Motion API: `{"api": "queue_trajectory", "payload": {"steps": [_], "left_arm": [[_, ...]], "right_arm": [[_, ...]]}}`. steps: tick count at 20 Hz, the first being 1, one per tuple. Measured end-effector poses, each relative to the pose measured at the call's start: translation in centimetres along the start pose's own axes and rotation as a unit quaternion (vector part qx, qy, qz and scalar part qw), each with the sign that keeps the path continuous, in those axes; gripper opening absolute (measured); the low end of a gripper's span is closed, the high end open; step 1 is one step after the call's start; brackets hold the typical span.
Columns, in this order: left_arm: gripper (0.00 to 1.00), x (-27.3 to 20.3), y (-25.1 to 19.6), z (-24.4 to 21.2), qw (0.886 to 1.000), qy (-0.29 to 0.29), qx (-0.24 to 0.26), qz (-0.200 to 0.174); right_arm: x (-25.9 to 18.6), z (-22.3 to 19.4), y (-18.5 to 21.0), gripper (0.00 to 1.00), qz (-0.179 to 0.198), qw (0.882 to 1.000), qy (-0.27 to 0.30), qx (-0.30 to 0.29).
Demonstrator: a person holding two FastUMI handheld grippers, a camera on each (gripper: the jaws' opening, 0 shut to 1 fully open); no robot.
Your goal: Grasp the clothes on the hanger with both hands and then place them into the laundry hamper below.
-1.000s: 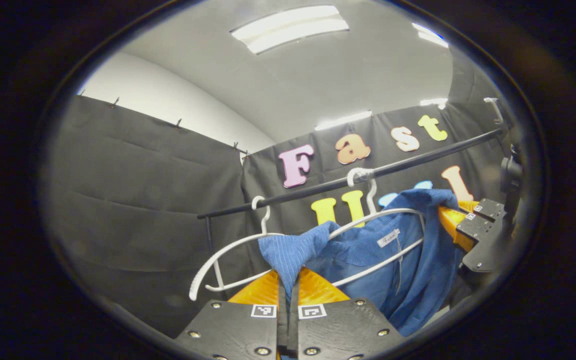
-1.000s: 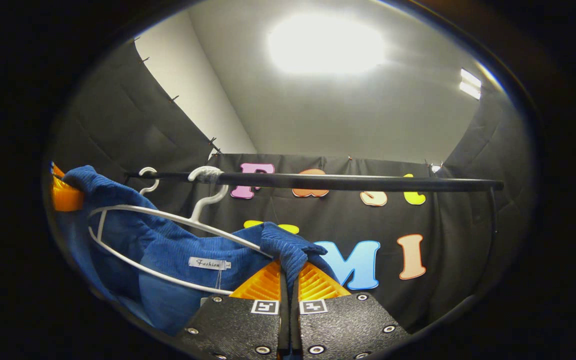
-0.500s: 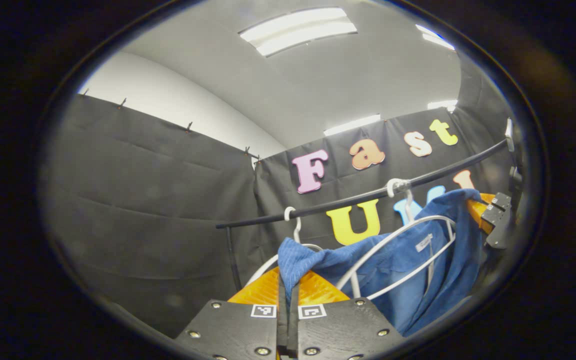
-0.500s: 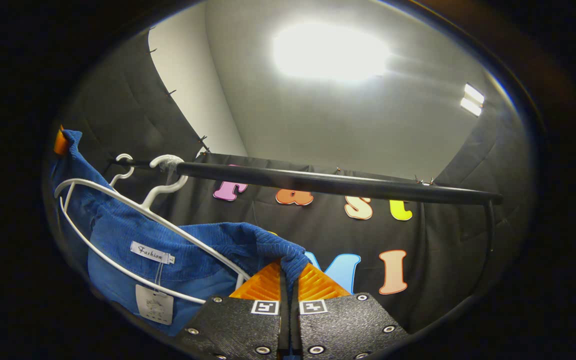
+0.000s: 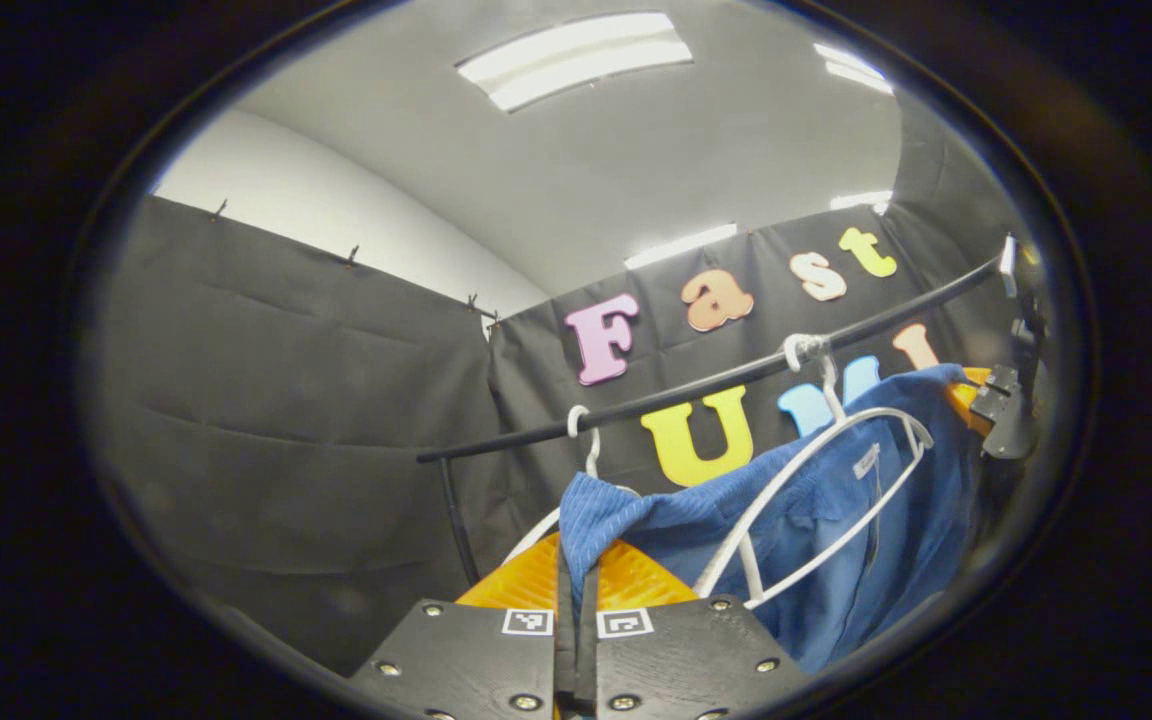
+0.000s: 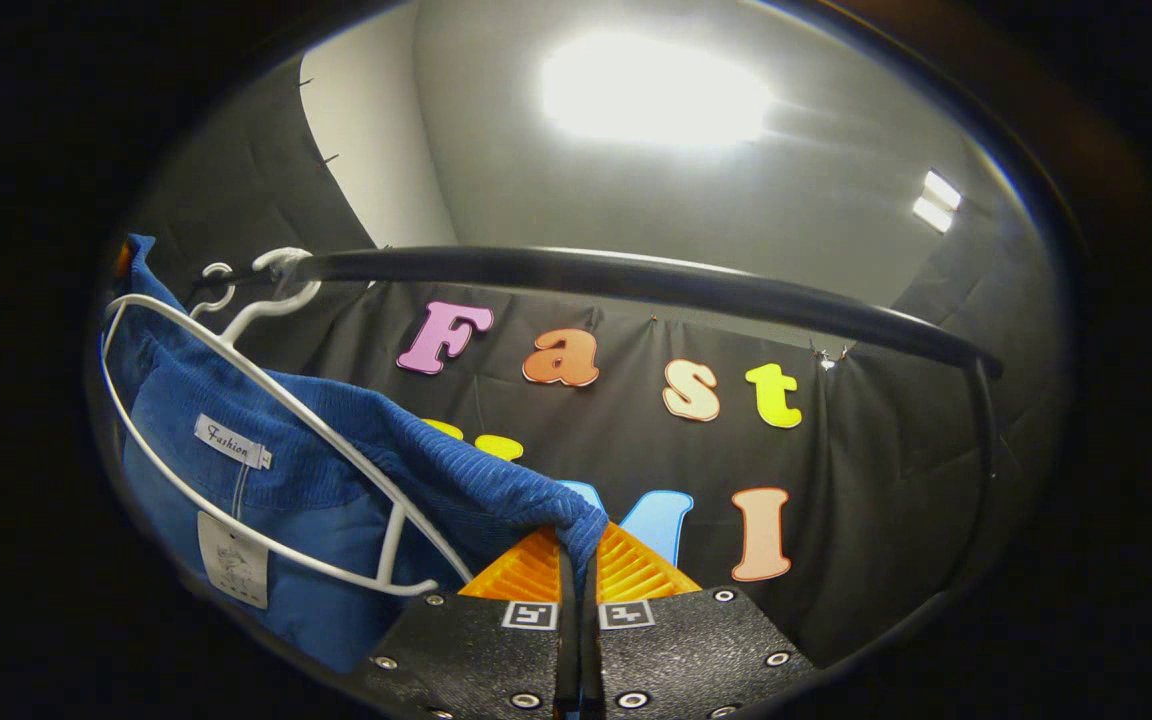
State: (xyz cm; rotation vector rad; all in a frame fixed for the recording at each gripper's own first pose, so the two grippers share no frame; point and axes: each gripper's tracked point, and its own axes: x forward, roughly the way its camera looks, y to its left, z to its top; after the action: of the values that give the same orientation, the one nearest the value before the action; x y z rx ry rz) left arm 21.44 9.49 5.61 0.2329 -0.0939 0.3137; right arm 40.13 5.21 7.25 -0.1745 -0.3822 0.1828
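A blue corduroy garment (image 5: 836, 520) hangs stretched between both grippers, still threaded around a white hanger (image 5: 816, 490) hooked on the black rail (image 5: 716, 380). My left gripper (image 5: 576, 570) is shut on one blue shoulder fold. In the right gripper view the same blue garment (image 6: 336, 490) drapes over the white hanger (image 6: 266, 400), and my right gripper (image 6: 576, 560) is shut on its other shoulder fold. The right gripper (image 5: 986, 400) also shows at the far right of the left gripper view, clamped on the cloth. The hamper is out of sight.
A second white hanger (image 5: 581, 450) hangs bare on the rail to the left of the garment. The black rail (image 6: 636, 285) crosses close above my right gripper, with an upright post (image 5: 456, 520) at the rail's left end.
Both grippers have kept their hold on the garment and pulled apart and nearer the rail. The cloth has stretched wider and slid along the hanger, which has tilted.
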Motion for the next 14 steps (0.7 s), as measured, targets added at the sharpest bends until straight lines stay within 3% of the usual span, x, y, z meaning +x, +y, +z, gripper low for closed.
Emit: {"api": "queue_trajectory", "payload": {"steps": [5, 12, 14], "left_arm": [[0.00, 0.5, -1.0, -3.9, 0.999, 0.040, -0.016, -0.019], [0.01, -0.7, -1.5, -5.5, 0.997, 0.058, -0.020, -0.040], [0.00, -0.6, -1.1, -4.8, 0.998, 0.050, -0.023, -0.034]], "right_arm": [[0.7, -3.2, -0.7, 0.00, -0.004, 0.999, 0.041, 0.018], [-0.4, -5.1, 0.4, 0.01, 0.008, 0.995, 0.092, 0.042], [-0.1, -4.3, 0.2, 0.01, 0.003, 0.995, 0.084, 0.052]]}}
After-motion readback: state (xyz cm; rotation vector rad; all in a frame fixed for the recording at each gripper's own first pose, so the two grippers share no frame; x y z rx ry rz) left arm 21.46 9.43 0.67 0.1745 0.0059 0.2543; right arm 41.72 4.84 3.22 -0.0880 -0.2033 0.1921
